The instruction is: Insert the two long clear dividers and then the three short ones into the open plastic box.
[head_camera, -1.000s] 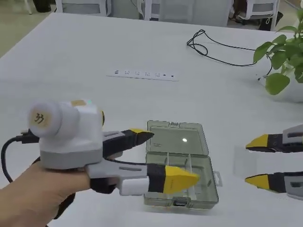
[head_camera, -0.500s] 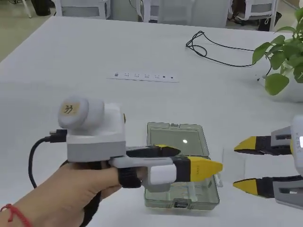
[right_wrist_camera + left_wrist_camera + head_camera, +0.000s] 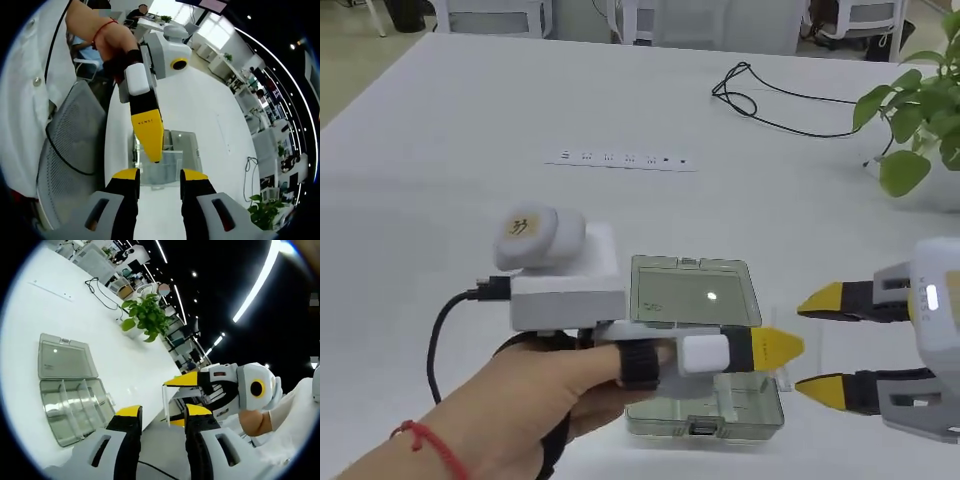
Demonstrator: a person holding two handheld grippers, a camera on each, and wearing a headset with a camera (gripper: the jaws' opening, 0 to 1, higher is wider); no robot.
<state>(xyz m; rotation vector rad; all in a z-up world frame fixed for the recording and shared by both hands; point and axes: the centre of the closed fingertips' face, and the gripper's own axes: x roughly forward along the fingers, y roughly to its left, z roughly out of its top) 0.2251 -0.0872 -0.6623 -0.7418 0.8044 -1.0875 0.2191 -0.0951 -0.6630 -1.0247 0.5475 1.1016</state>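
The open clear plastic box (image 3: 738, 412) lies on the white table, its lid (image 3: 695, 290) folded back. Dividers stand in its tray, as the left gripper view of the box (image 3: 75, 402) shows. My right gripper (image 3: 810, 342) hovers just right of the box, with its jaws shut on the edges of a clear divider (image 3: 175, 165). My left gripper (image 3: 782, 348), rolled on its side above the box, is open. Its yellow tip reaches almost to that divider (image 3: 165, 405), which the right gripper (image 3: 172, 402) holds upright. In the right gripper view the left gripper (image 3: 154, 150) points down at the held divider.
A white power strip (image 3: 620, 158) lies farther back on the table. A black cable (image 3: 760, 95) loops at the back right beside a potted plant (image 3: 920, 110). Chairs stand past the far edge. A grey mesh chair (image 3: 70, 165) is beside the table.
My left gripper has moved right across the box toward the right gripper and rolled onto its side. My right gripper with the divider has shifted a little left.
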